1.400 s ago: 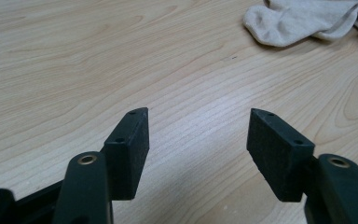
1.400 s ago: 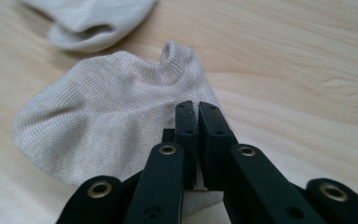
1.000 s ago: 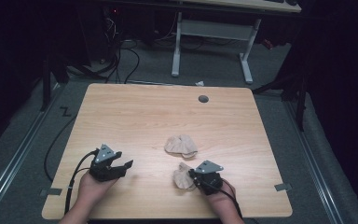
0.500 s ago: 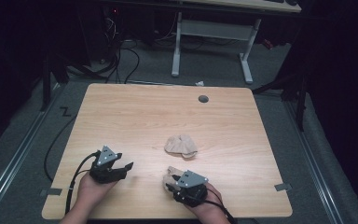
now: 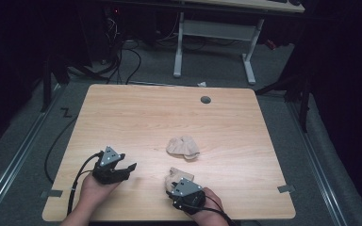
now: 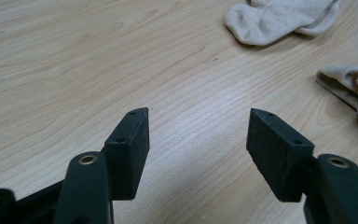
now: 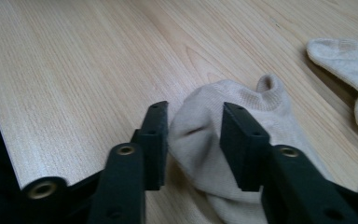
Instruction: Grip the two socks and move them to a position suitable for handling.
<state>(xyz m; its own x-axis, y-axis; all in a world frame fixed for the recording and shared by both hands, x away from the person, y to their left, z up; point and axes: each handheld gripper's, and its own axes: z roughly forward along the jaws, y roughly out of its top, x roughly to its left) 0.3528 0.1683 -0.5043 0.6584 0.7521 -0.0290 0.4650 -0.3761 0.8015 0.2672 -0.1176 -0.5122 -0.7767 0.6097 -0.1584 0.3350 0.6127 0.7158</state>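
Note:
Two beige socks lie on the wooden table [image 5: 136,117]. The far sock [image 5: 183,147] [image 6: 279,18] [image 7: 349,60] is crumpled near the middle. The near sock [image 5: 179,175] [image 6: 354,86] [image 7: 261,107] lies by the front edge. My right gripper [image 5: 170,184] [image 7: 193,109] sits just behind it with its jaws set either side of a raised fold. They have just been closing, a gap still shows, and I see no firm pinch. My left gripper [image 5: 130,170] [image 6: 198,116] rests at the front left, open wide over bare wood, pointing toward the socks.
A round cable hole [image 5: 205,100] is in the table's far edge. The table's front edge lies just behind both hands. A white desk frame [image 5: 217,42] and cables [image 5: 122,56] are on the dark floor beyond.
My right gripper has moved left, from the right side of the near sock to its front side, and its jaws now straddle the sock. The left gripper has stayed put.

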